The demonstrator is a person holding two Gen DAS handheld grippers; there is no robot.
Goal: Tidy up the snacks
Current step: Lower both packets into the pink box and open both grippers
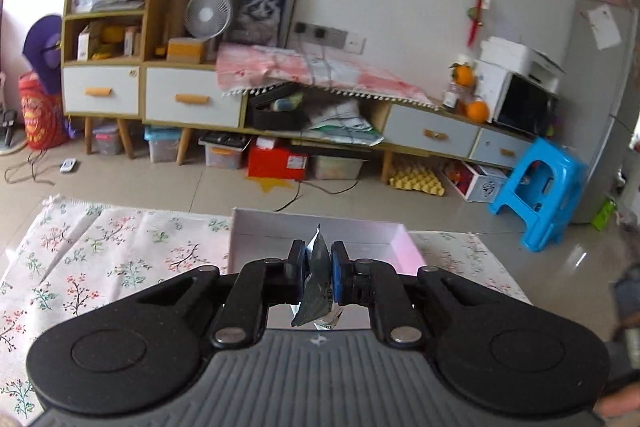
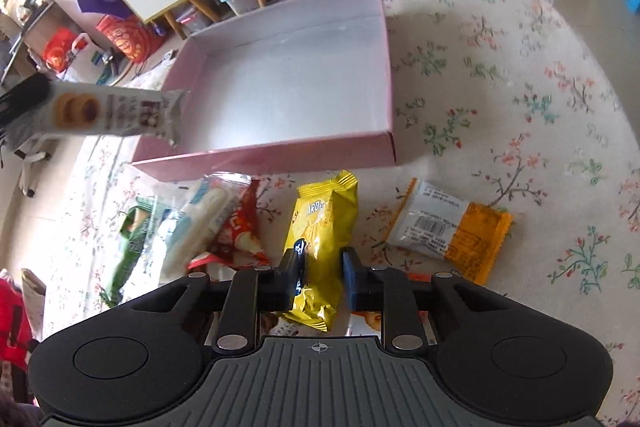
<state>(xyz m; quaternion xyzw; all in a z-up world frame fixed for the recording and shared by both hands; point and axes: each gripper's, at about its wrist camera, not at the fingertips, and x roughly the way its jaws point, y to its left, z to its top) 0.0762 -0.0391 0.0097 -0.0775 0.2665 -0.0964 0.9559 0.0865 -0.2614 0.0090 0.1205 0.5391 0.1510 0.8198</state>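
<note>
Pink box (image 2: 288, 67) empty. Your left hand-held gripper (image 1: 318, 269) clamps cookie packet (image 2: 116, 115); right hand-held gripper (image 2: 322, 277) pinches yellow packet (image 2: 324, 223). Others remain on table (image 2: 520, 75).

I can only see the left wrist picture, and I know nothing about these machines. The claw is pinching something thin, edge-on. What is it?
Observer: A white biscuit packet printed with round sandwich biscuits, held in the air at the edge of the pink box.
Operator: Is anything in that box?
Observer: No, its floor is bare.
Operator: And the other claw?
Observer: The right gripper is clamped on a yellow packet that lies on the floral cloth.
</note>
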